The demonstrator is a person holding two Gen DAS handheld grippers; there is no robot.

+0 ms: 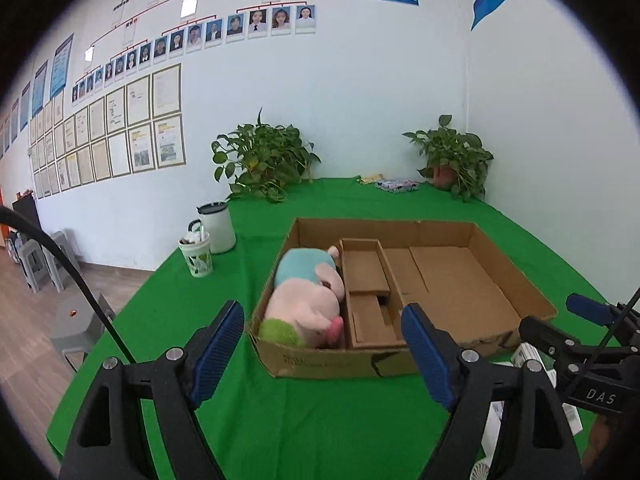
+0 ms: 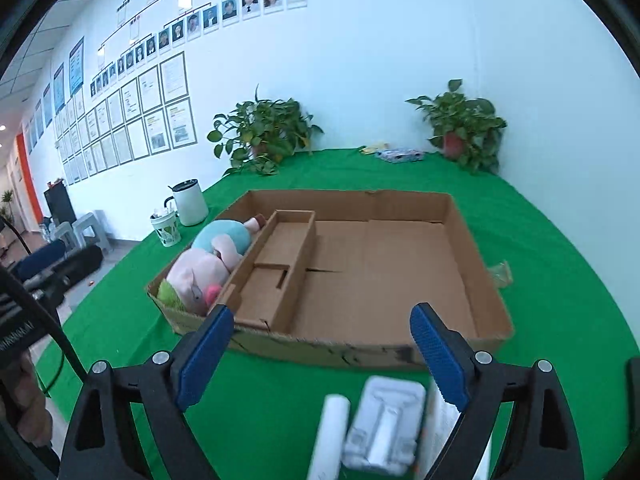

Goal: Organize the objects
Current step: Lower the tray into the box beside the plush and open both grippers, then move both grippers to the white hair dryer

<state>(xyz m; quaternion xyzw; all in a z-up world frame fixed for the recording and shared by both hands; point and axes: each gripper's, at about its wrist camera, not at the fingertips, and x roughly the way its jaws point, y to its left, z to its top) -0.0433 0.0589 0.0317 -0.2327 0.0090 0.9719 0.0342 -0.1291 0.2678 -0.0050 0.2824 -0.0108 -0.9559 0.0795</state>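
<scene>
A shallow cardboard box (image 1: 516,280) (image 2: 464,240) lies on the green table. A pink and blue plush toy (image 1: 308,300) (image 2: 208,260) lies in its left compartment, beside a narrow cardboard divider (image 1: 366,280) (image 2: 280,260). My left gripper (image 1: 322,352) is open and empty, in front of the box's near wall. My right gripper (image 2: 320,360) is open and empty, above a white moulded tray (image 2: 384,424), a white tube (image 2: 330,436) and a white box (image 2: 440,432) on the cloth. The right gripper also shows at the right edge of the left wrist view (image 1: 560,332).
A white kettle (image 1: 218,228) (image 2: 190,202) and a patterned cup (image 1: 196,256) (image 2: 166,230) stand left of the box. Two potted plants (image 1: 264,160) (image 1: 452,160) and small packets (image 1: 396,185) sit by the back wall. A clear wrapper (image 2: 500,274) lies right of the box.
</scene>
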